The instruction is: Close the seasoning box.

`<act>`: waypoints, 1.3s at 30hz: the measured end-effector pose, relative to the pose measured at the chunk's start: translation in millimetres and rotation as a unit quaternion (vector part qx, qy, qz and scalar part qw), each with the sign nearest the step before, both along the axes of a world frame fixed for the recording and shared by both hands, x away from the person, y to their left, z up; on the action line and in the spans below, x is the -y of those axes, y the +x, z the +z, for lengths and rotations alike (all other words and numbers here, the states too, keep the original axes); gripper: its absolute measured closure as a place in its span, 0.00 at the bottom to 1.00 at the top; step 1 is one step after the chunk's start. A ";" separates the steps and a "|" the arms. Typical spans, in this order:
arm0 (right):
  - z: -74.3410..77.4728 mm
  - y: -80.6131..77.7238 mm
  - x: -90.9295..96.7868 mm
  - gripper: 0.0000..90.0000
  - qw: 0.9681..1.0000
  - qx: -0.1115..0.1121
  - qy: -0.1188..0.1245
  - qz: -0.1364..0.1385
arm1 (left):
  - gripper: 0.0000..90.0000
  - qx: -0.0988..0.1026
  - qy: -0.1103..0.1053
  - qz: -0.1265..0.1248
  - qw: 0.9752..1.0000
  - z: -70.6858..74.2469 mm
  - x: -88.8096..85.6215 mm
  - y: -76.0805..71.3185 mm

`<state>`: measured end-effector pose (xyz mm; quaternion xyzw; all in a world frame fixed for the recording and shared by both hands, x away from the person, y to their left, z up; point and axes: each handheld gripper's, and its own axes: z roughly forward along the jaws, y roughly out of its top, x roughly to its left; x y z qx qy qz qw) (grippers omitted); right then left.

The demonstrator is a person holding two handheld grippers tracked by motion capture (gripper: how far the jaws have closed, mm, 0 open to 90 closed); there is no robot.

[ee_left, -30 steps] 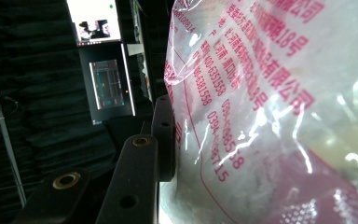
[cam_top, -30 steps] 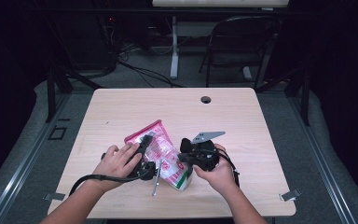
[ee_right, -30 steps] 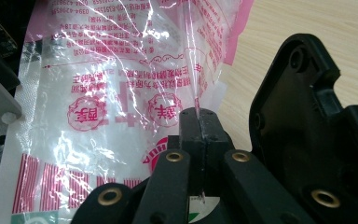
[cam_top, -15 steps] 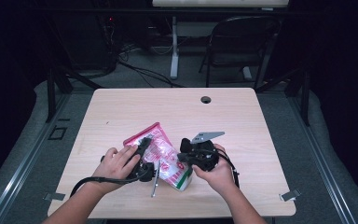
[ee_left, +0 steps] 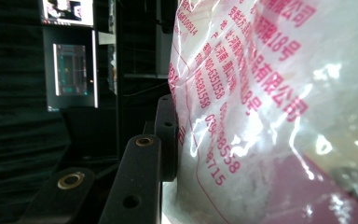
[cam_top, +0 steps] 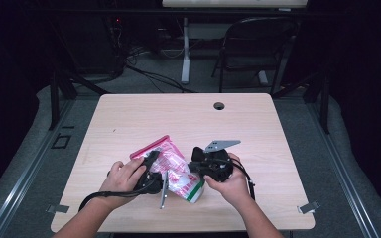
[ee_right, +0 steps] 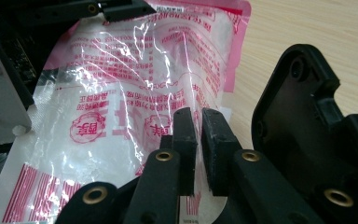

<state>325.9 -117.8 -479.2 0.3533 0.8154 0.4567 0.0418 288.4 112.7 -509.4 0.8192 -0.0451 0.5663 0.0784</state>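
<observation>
A clear plastic bag (cam_top: 176, 166) with red print, a pink top strip and white contents lies on the wooden table (cam_top: 258, 129) between my two grippers. My left gripper (cam_top: 152, 158) is shut on the bag's left part. In the left gripper view the bag (ee_left: 270, 116) presses against one black finger (ee_left: 140, 177) and hides the other. My right gripper (cam_top: 196, 166) is at the bag's right edge. Its jaws have just been opening; in the right gripper view its tips (ee_right: 199, 119) stand a narrow gap apart with the bag's (ee_right: 121, 107) film between them, unpressed. The left gripper (ee_right: 107, 7) holds the far edge.
A round cable hole (cam_top: 219, 105) sits near the table's far edge. Behind the table stand a dark folding chair (cam_top: 258, 44) and a white desk leg (cam_top: 185, 49). Bare tabletop lies to the far side and to the right of the hands.
</observation>
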 end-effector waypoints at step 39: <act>14.0 -4.5 6.9 0.80 1.000 0.012 0.026 0.000 | 0.84 -0.066 -0.070 0.030 0.995 -10.3 -12.7 2.7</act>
